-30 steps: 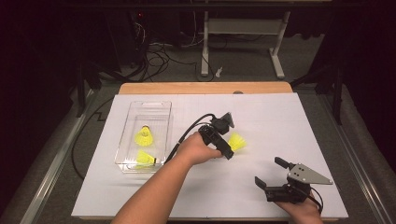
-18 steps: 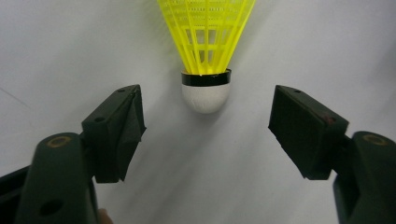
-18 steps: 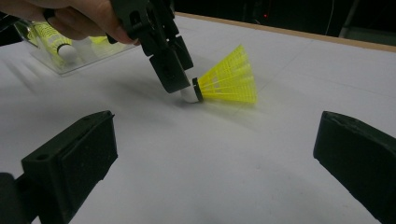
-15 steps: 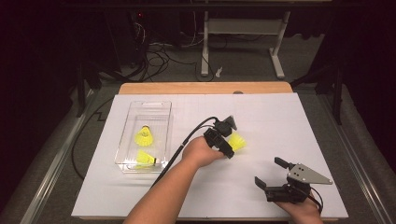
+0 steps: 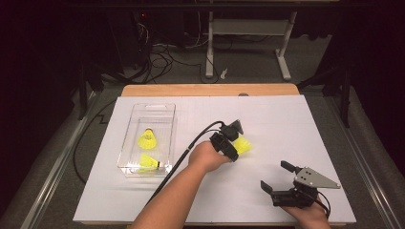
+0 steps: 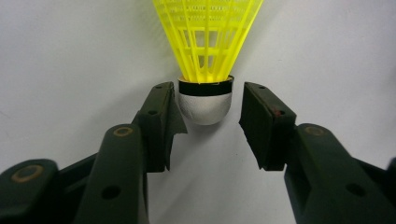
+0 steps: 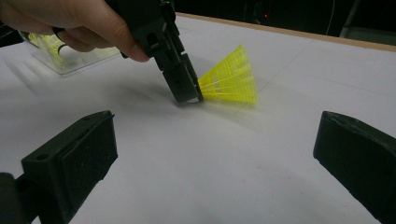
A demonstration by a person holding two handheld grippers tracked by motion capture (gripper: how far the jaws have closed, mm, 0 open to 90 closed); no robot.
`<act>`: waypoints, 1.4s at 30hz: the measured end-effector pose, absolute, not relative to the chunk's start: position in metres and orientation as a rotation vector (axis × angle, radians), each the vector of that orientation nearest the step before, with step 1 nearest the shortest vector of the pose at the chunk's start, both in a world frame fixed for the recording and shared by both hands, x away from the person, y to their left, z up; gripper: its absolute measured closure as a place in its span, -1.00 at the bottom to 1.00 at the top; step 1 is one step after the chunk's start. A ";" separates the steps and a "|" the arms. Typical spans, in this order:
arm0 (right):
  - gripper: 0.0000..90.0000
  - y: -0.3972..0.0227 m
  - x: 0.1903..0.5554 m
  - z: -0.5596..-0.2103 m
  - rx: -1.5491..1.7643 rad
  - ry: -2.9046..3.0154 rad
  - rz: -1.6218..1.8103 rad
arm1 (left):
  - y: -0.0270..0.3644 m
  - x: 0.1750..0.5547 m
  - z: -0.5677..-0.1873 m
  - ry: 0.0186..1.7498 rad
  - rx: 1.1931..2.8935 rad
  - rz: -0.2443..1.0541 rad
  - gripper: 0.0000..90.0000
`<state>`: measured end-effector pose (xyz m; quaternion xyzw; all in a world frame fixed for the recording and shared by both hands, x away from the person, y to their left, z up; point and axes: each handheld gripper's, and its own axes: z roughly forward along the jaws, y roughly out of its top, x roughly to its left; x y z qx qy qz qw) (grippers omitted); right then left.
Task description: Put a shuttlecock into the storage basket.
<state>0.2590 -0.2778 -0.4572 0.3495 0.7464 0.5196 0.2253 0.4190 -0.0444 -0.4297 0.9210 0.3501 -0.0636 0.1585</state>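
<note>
A yellow shuttlecock (image 5: 242, 144) lies on its side on the white sheet, near the middle. In the left gripper view its white cork (image 6: 205, 105) sits between my left gripper's (image 6: 209, 100) jaws, skirt (image 6: 205, 42) pointing away. The jaws have just been closing around the cork. One pad (image 6: 161, 116) is at the cork and a narrow gap remains at the other pad (image 6: 261, 121). In the right gripper view the left gripper (image 7: 189, 95) tilts down onto the shuttlecock (image 7: 231, 81). My right gripper (image 5: 276, 175) rests open at the front right with nothing between its fingers.
A clear plastic box (image 5: 125, 143) stands at the left of the sheet with two more yellow shuttlecocks (image 5: 146, 138) (image 5: 149, 163) inside. The white sheet (image 5: 286, 124) covers the wooden table (image 5: 210, 89). The left gripper's black cable (image 5: 181, 157) trails along the forearm.
My left gripper has shifted slightly right onto the shuttlecock's cork end and its jaws have narrowed around it. The right gripper has stayed where it was.
</note>
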 end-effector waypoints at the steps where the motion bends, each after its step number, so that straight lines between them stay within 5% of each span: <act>1: -1.00 -0.278 0.259 -0.457 0.965 2.059 1.434 | -0.044 0.419 -0.430 1.001 2.636 -0.186 0.33; 42: -1.00 -0.276 0.258 -0.457 0.950 2.065 1.425 | 0.008 0.385 -0.406 1.012 2.640 -0.147 0.46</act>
